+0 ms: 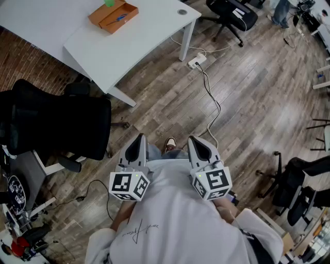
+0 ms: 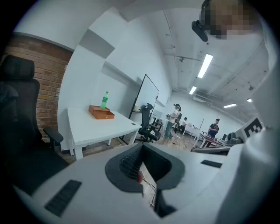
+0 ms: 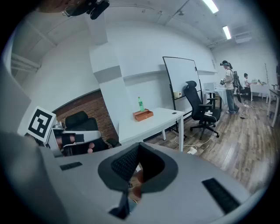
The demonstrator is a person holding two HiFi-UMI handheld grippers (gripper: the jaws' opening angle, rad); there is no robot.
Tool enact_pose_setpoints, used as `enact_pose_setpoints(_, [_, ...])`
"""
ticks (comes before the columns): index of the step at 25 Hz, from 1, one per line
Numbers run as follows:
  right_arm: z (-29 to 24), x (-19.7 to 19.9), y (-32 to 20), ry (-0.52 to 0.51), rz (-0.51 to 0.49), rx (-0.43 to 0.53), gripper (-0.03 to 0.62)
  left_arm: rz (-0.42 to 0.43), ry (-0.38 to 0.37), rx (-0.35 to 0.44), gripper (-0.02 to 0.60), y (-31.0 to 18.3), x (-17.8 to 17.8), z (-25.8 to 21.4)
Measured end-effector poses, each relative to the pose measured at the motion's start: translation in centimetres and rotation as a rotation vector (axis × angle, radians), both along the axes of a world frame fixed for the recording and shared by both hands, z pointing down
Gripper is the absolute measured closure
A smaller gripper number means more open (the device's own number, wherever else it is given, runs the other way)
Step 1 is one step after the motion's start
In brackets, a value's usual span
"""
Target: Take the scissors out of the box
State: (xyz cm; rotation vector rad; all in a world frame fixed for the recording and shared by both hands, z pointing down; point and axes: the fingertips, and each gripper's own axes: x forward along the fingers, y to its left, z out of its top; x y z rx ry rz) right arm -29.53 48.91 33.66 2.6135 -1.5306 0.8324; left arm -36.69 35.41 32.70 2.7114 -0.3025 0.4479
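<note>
An orange open box stands on the white table far ahead of me, and a small blue thing in it looks like the scissors. The box also shows small in the left gripper view and in the right gripper view. Both grippers are held close to the person's body, well short of the table. The left gripper is shut with nothing between its jaws. Beside it, the right gripper is likewise shut and empty. Both point ahead and slightly down over the wooden floor.
A green bottle stands behind the box. A black office chair is at my left, between me and the table. A power strip with a cable lies on the floor ahead. More chairs stand at the right, and people stand far off.
</note>
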Motion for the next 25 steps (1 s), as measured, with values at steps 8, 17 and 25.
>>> enact_pose_setpoints(8, [-0.4, 1.0, 0.3, -0.083, -0.012, 0.067, 0.588, -0.039, -0.004, -0.069, 0.575, -1.0, -0.1, 0.9])
enact_pose_setpoints(17, [0.5, 3.8, -2.0, -0.09, -0.063, 0.043, 0.586, -0.029, -0.036, 0.024, 0.575, -3.7, 1.3, 1.1])
enact_pose_setpoints(25, [0.0, 8.9, -4.9, -0.064, -0.091, -0.002, 0.586, -0.013, 0.001, 0.01, 0.575, -8.1, 6.9, 0.0])
